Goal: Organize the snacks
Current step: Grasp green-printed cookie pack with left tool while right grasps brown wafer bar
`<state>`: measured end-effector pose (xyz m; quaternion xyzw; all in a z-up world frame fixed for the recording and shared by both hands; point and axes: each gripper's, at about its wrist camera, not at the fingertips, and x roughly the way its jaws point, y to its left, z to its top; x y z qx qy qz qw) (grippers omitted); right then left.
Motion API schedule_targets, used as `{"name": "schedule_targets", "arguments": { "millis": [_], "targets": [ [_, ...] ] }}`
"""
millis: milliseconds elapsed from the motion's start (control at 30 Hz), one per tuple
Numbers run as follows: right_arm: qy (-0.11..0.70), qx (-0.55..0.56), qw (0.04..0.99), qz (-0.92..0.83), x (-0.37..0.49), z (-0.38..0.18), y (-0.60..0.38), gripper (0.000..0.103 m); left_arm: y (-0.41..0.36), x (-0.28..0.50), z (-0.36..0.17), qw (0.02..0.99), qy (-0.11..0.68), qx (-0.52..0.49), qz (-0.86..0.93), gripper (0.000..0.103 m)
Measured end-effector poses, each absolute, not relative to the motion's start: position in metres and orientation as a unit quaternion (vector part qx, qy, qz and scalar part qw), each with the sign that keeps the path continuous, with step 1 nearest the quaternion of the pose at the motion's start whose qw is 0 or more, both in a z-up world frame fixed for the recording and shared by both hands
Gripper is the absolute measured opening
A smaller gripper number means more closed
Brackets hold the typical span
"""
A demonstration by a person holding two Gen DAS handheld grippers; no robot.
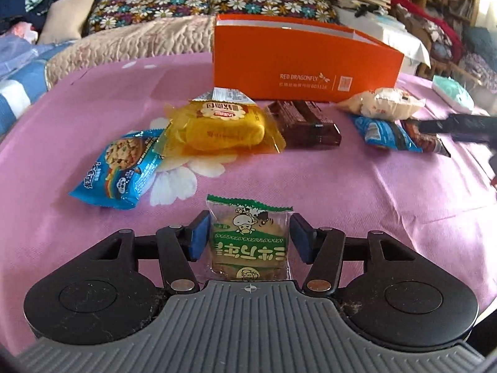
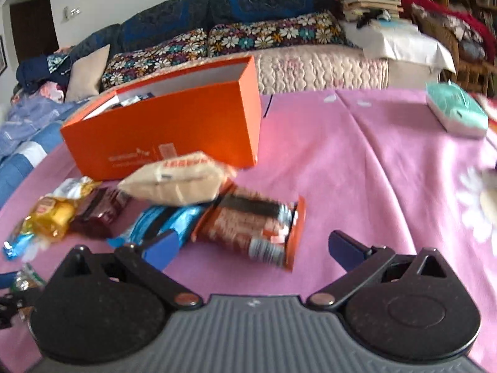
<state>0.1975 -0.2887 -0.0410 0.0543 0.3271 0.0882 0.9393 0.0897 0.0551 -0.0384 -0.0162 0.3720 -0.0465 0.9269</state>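
My left gripper [image 1: 248, 236] is shut on a green snack packet [image 1: 250, 242], with a blue pad against each side of its wrapper. Beyond it on the pink cloth [image 1: 310, 186] lie a blue cookie packet [image 1: 121, 171], a yellow packet [image 1: 217, 127] and a dark brown packet [image 1: 307, 124]. An orange box [image 2: 174, 130] stands open behind them with a few packets inside. My right gripper [image 2: 251, 236] is open, its fingers astride an orange-brown packet [image 2: 248, 230]. A beige packet [image 2: 180, 180] rests on a blue packet [image 2: 167, 220] just left of it.
A teal tissue pack [image 2: 456, 112] lies at the far right of the cloth. Behind the table are a sofa with floral cushions [image 2: 217, 40], a stack of books [image 2: 369, 0] and bookshelves. The right gripper shows as a dark blur [image 1: 459, 124] at the right of the left wrist view.
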Motion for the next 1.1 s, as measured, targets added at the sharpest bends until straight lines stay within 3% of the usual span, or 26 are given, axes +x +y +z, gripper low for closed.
{"name": "schedule_targets", "arguments": {
  "millis": [133, 300, 500, 767, 933, 1100],
  "targets": [
    [0.295, 0.070, 0.946, 0.117, 0.231, -0.036, -0.296, 0.102, 0.050, 0.099, -0.039, 0.927, 0.372, 0.000, -0.048, 0.025],
    [0.356, 0.129, 0.903, 0.204, 0.260, -0.054, -0.307, 0.102, 0.049, 0.101, -0.040, 0.927, 0.372, -0.003, -0.053, 0.033],
    [0.388, 0.089, 0.884, 0.243, 0.223, -0.046, -0.290, 0.102, 0.050, 0.101, -0.041, 0.928, 0.370, -0.009, -0.054, 0.038],
    [0.356, 0.022, 0.918, 0.175, 0.202, -0.039, -0.271, 0.102, 0.051, 0.103, -0.040, 0.925, 0.378, -0.015, -0.041, 0.047],
    [0.375, 0.007, 0.911, 0.170, 0.208, -0.048, -0.262, 0.085, 0.051, 0.102, -0.043, 0.926, 0.375, -0.003, -0.037, 0.052],
    [0.365, 0.014, 0.916, 0.164, 0.196, -0.050, -0.278, 0.057, 0.049, 0.101, -0.045, 0.927, 0.372, 0.004, -0.037, 0.052]
  ]
}}
